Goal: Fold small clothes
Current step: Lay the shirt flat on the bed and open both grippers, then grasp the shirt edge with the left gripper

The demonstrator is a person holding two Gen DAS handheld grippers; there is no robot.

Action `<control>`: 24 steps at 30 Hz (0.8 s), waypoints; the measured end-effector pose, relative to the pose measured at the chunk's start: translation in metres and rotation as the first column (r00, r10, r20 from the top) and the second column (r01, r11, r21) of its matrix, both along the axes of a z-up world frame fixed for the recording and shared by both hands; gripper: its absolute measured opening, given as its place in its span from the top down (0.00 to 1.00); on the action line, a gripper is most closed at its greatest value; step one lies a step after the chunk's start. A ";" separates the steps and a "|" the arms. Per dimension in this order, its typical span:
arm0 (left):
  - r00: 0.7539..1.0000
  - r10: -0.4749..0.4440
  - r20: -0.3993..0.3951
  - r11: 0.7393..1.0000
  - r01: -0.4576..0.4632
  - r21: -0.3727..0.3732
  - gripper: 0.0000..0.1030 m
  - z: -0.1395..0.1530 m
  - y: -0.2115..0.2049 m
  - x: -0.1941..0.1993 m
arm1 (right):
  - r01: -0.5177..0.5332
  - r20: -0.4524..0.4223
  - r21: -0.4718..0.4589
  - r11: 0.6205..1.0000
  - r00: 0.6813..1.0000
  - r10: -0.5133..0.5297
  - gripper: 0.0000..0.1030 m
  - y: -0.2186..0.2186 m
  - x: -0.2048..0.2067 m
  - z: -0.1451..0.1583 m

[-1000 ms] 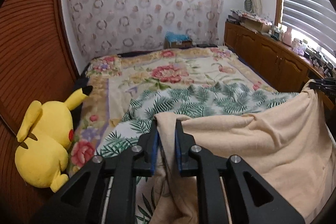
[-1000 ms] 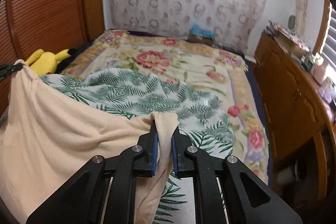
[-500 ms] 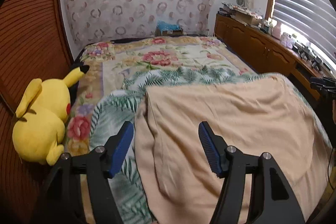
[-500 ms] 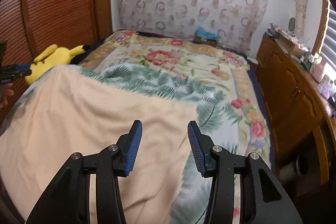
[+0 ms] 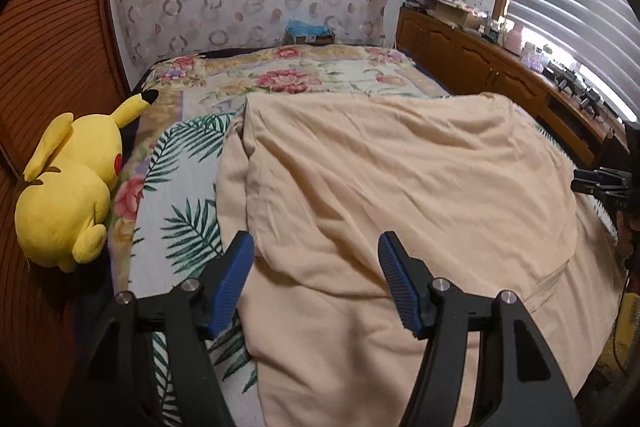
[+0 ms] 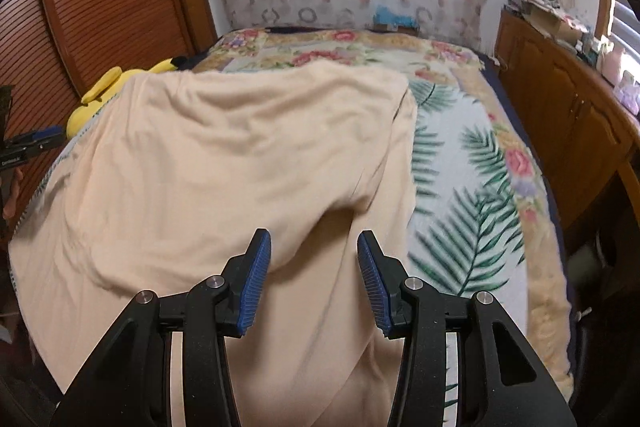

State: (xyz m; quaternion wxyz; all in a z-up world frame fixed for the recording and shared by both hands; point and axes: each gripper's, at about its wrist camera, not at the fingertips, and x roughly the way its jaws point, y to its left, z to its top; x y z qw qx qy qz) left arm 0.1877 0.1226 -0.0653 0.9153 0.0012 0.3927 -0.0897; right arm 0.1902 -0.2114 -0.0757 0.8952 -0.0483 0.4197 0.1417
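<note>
Beige garment (image 5: 400, 179) is laid out on the bed (image 5: 320, 75), one layer doubled over, wrinkled. Left tongs (image 5: 316, 279) and right tongs (image 6: 312, 279) are spread wide, nothing held. Judged early: one fold done, smoothing and further folds outstanding.

We see plain peach-beige garment (image 5: 400, 179) — over green palm-leaf sheet (image 5: 188, 187) and pink-floral bedspread (image 5: 288, 79); yellow plush (image 5: 68, 195); blue pads (image 6: 254, 283) — black grippers.
</note>
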 end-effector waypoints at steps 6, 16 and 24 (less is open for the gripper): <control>0.999 0.033 -0.037 0.999 -0.032 0.035 0.38 -0.011 0.004 0.005 | 0.011 -0.001 0.000 1.000 1.000 -0.011 0.56 0.005 0.007 -0.008; 0.998 0.042 -0.037 0.999 -0.041 0.025 0.64 -0.010 0.004 0.018 | 0.012 -0.003 -0.012 1.000 1.000 -0.012 0.55 0.005 0.007 -0.020; 0.992 0.078 -0.099 0.997 -0.077 0.017 0.64 -0.025 0.010 0.043 | 0.012 0.005 -0.054 0.998 1.000 -0.012 0.55 0.009 0.007 -0.023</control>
